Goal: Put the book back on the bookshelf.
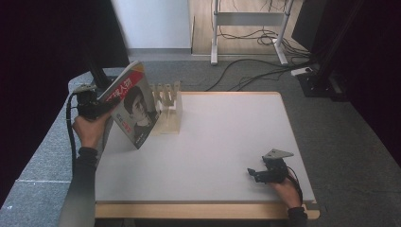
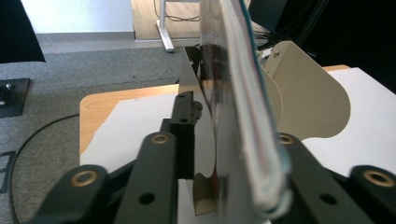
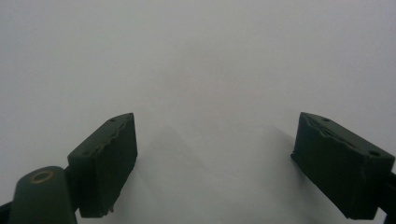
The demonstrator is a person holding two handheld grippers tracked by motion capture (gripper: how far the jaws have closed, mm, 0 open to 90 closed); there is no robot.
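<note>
A magazine (image 1: 135, 104) with a red-and-white cover and a portrait stands tilted at the table's left. Its lower corner is down near the wooden slotted rack (image 1: 169, 109). My left gripper (image 1: 111, 105) reaches in from the left at the magazine's edge. In the left gripper view the magazine (image 2: 238, 93) runs edge-on between the jaws of the left gripper (image 2: 236, 121). The right jaw lies against its pages, while a gap shows beside the left jaw, so this gripper is open. Pale rack dividers (image 2: 308, 98) rise behind. My right gripper (image 1: 255, 174) rests open and holds nothing (image 3: 215, 163).
The white table top (image 1: 227, 137) has a wooden rim and sits on grey carpet. Cables and a desk frame (image 1: 248, 19) lie on the floor beyond the far edge. Dark curtains flank both sides.
</note>
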